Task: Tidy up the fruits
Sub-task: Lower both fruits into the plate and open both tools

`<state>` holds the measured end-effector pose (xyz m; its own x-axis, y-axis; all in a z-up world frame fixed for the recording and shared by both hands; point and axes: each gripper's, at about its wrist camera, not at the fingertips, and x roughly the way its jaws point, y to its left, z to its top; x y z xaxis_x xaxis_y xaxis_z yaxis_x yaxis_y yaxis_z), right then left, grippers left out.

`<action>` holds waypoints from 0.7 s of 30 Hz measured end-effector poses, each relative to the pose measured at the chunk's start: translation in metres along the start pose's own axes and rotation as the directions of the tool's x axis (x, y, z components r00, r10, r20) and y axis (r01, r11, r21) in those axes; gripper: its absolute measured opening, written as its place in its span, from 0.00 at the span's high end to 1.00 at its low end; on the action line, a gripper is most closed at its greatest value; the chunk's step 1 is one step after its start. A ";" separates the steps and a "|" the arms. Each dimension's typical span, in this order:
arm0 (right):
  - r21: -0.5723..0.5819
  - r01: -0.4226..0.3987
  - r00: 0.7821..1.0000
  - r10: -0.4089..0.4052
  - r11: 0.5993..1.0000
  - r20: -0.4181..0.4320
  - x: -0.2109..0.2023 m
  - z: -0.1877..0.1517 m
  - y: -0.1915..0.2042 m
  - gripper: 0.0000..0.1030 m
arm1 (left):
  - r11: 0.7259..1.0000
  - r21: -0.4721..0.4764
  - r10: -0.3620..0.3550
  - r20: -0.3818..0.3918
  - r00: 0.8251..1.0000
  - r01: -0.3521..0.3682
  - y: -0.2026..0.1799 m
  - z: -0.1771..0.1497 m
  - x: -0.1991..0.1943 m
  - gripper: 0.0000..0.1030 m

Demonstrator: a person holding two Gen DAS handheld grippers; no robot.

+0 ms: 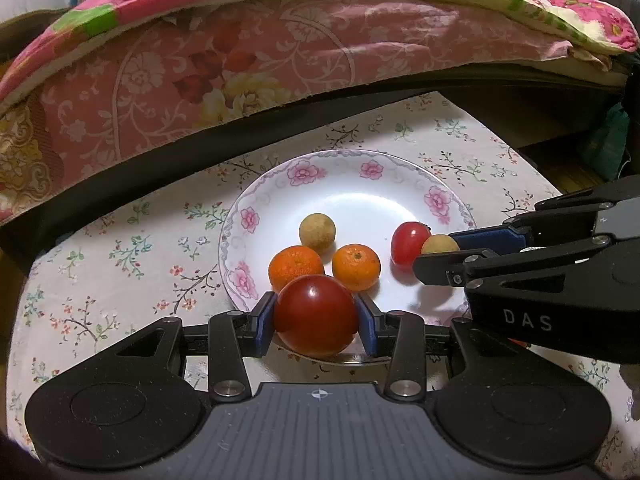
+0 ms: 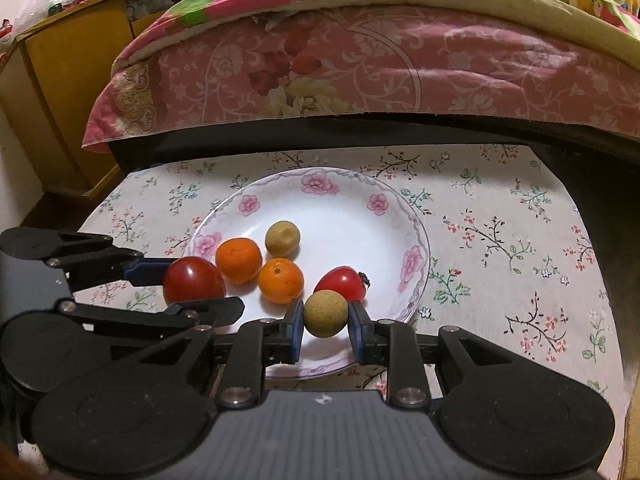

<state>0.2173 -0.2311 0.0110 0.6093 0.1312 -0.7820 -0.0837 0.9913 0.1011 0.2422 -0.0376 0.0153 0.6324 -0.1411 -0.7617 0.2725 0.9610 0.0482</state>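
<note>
Holding four fruits, the plate — left gripper clamps tomato, right gripper longan.

A floral tablecloth is spread over the tabletop. Behind it, a pink patterned bedspread is draped over a dark bed frame. A yellow wooden cabinet is seen at the left in the right wrist view.
</note>
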 end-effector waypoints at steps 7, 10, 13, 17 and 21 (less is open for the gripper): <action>-0.003 0.010 1.000 -0.010 1.000 -0.001 0.005 0.001 -0.003 0.76 | 1.000 0.003 0.005 -0.002 1.000 -0.005 0.000 0.001 0.004 0.51; 0.001 0.004 1.000 -0.004 1.000 0.002 0.005 0.001 -0.004 0.76 | 1.000 0.005 0.011 0.003 1.000 -0.011 0.001 0.002 0.002 0.51; 0.015 -0.003 1.000 0.003 1.000 0.004 0.004 0.002 -0.005 0.76 | 1.000 0.009 0.015 0.005 1.000 -0.015 0.001 0.003 0.001 0.50; 0.015 -0.002 1.000 0.002 1.000 0.011 0.003 0.003 -0.005 0.75 | 1.000 0.009 0.019 0.009 1.000 -0.019 0.001 0.004 0.000 0.49; 0.017 0.001 1.000 -0.001 1.000 0.019 0.001 0.002 -0.006 0.74 | 1.000 0.007 0.018 0.017 1.000 -0.019 0.001 0.004 -0.001 0.49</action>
<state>0.2201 -0.2368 0.0111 0.6241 0.1301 -0.7704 -0.0695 0.9914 0.1111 0.2449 -0.0370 0.0185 0.6494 -0.1273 -0.7497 0.2655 0.9618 0.0667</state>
